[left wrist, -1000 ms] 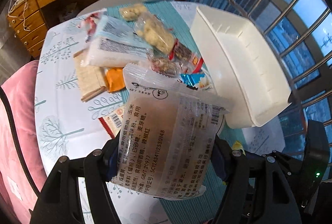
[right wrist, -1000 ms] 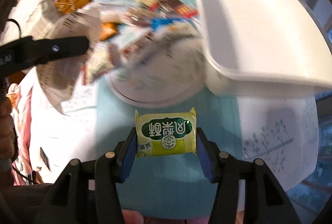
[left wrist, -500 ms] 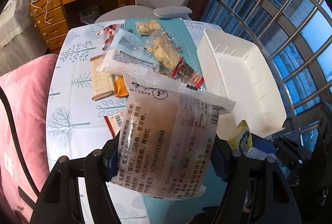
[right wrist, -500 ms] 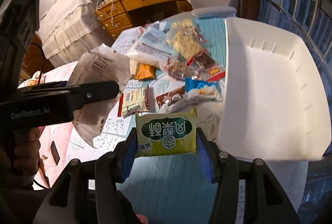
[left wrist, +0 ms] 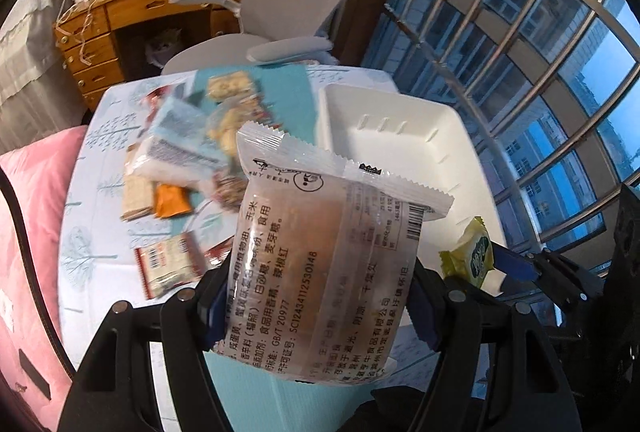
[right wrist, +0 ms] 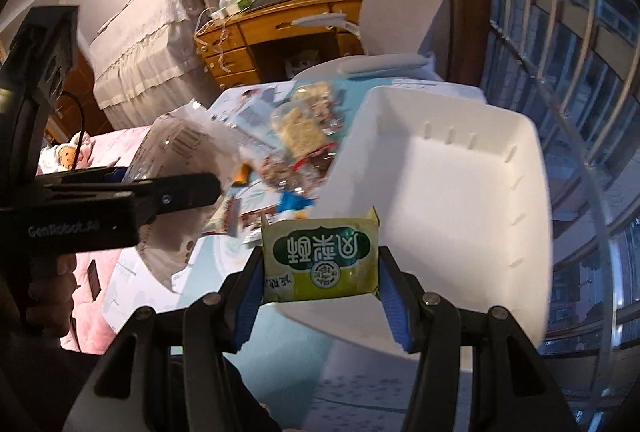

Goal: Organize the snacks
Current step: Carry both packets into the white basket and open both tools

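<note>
A: At the lower centre of the left wrist view, your left gripper (left wrist: 316,308) clamps the clear plastic snack packet with black print (left wrist: 320,264).

B: And your right gripper (right wrist: 320,272) grasps the small green-and-yellow foil packet (right wrist: 320,260), lower centre, before the white rectangular plastic bin (right wrist: 440,192).

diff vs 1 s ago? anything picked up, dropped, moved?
Both grippers rose and pulled back from the table: the snack pile and white tray look smaller and farther, and more of the room shows. Nothing taken or released. The left gripper still clamps the clear packet, the right gripper the green packet. The tray is still empty, the pile unchanged.
</note>
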Available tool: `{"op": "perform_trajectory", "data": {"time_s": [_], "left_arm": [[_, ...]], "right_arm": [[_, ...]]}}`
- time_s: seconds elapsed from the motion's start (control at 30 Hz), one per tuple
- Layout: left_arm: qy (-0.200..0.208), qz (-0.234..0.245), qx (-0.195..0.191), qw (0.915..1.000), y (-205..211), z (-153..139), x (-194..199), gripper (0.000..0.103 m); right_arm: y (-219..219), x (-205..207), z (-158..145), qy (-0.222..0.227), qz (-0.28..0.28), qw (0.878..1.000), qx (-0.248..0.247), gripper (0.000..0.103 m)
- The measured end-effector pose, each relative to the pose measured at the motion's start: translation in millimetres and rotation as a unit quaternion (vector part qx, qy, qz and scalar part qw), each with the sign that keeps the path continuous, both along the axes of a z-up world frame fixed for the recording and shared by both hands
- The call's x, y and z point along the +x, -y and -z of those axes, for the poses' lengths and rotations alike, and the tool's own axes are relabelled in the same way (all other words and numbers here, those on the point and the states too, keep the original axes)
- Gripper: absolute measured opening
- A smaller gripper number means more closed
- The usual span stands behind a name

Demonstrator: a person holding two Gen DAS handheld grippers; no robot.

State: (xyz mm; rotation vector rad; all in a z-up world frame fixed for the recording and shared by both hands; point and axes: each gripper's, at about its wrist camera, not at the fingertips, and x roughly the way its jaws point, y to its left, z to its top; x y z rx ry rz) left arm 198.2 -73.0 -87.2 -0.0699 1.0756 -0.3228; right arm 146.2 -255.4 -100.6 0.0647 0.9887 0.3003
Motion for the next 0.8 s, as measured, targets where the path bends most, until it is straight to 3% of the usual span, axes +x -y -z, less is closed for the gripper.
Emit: {"op": "perform_trajectory", "data": {"time_s": [0.47, 0.57, 0.63, 0.8], "left_arm": [[0.012, 0.045, -0.029, 0.9985, 86.4, 1.2, 13.1, 0.072], [0.003, 0.049, -0.021, 0.9986, 91.8, 4.2, 11.2, 0.079], [0.002, 0.050, -0.023, 0.9985, 93.4, 3.7, 8.8, 0.079], [0.012, 0.035, -0.011, 0.9993, 86.0, -0.1, 1.6, 0.079]], "right_arm": [[72.3, 3.9, 11.1, -0.024, 0.055, 0.998, -0.020, 0.054], [83.3, 4.5, 16.5, -0.037, 0.070, 0.997, -0.018, 0.057], [90.2, 5.3, 21.6, -0.051, 0.080, 0.995, -0.013, 0.066], [98.8, 2.8, 27.6, -0.066, 0.099, 0.993, 0.002, 0.068]]}}
